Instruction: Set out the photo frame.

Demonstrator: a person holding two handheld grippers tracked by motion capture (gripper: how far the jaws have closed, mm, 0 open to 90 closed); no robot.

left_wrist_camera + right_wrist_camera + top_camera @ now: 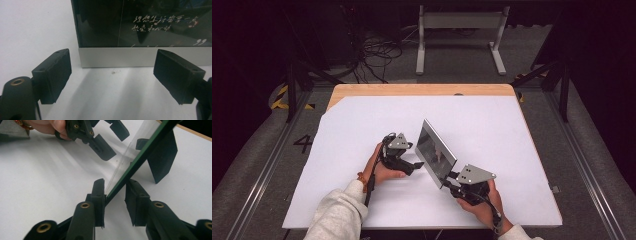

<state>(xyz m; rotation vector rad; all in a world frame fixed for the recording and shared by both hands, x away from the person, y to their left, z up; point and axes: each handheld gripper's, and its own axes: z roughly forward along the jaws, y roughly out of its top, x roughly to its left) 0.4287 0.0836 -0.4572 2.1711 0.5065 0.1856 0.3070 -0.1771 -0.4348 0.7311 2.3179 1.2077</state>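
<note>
Quick headcount from my end of the feed: one picture frame (pixel 435 151), the glass kind with one silver strip along its bottom edge and one dark stand leg (pixel 162 157) behind it. Two grippers, one left gripper (pixel 414 164) and one right gripper (pixel 451 179), each with two black jaws, so four jaws total. Two grey three-cornered plates, one per gripper. Two hands, two pale sleeves. One table (pixel 422 90) with one white sheet (pixel 492 120) on top. Out back I count one metal stand (pixel 460 35) with two feet.
</note>
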